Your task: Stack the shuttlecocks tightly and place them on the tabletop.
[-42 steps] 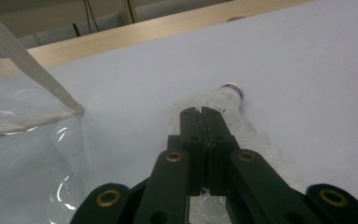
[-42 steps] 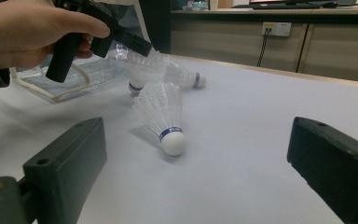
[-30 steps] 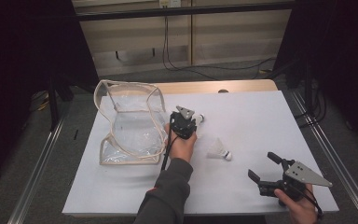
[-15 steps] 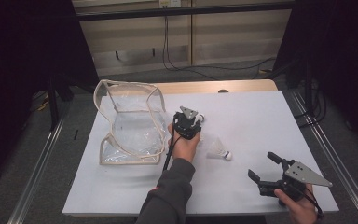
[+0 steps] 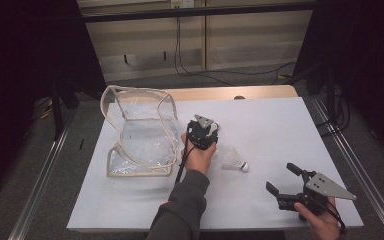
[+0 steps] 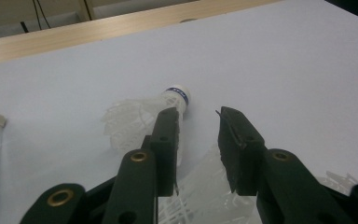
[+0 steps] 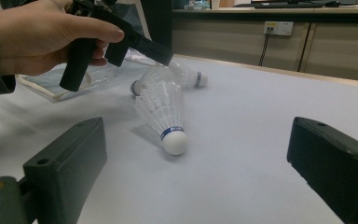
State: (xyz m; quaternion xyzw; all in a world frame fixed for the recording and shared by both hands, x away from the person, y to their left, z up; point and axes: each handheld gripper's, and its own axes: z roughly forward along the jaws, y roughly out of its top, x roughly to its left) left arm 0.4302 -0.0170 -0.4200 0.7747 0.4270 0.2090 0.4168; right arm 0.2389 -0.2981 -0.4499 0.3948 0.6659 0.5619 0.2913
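Left gripper (image 5: 206, 131) jaws just opening, apart over shuttlecock (image 6: 142, 114), right gripper (image 5: 286, 178) jaws apart

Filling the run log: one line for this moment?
left gripper: open, jaws just widened, over shuttlecocks | right gripper: open, idle | loose shuttlecock: on table | clear bag: left

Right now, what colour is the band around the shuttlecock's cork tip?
Blue, on the white shuttlecock; it shows best in the right gripper view.
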